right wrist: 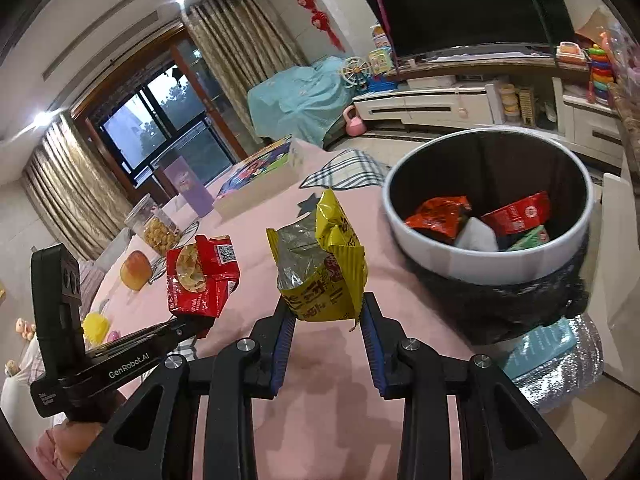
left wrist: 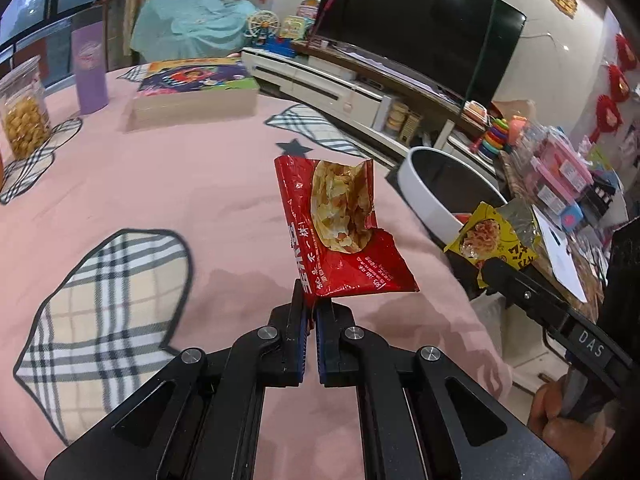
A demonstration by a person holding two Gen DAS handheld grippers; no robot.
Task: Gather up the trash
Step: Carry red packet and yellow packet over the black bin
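Note:
My left gripper [left wrist: 311,300] is shut on the bottom corner of a torn red snack bag [left wrist: 340,228], held up above the pink tablecloth [left wrist: 160,200]. My right gripper [right wrist: 326,310] is shut on a crumpled yellow snack bag [right wrist: 324,264], its silver inside showing. In the right wrist view the red snack bag [right wrist: 202,276] hangs at the left in the left gripper [right wrist: 192,320]. A white round trash bin [right wrist: 486,264] lined with a black bag stands just off the table's right edge, with several wrappers inside. From the left wrist the bin [left wrist: 430,196] shows beyond the yellow bag [left wrist: 496,236].
On the table stand a jar of snacks [left wrist: 22,116], a purple cup [left wrist: 90,72] and a stack of picture books [left wrist: 196,88]. A TV [left wrist: 424,20] on a white cabinet, toys and a cluttered side table [left wrist: 560,184] lie beyond. A silver package [right wrist: 560,360] lies below the bin.

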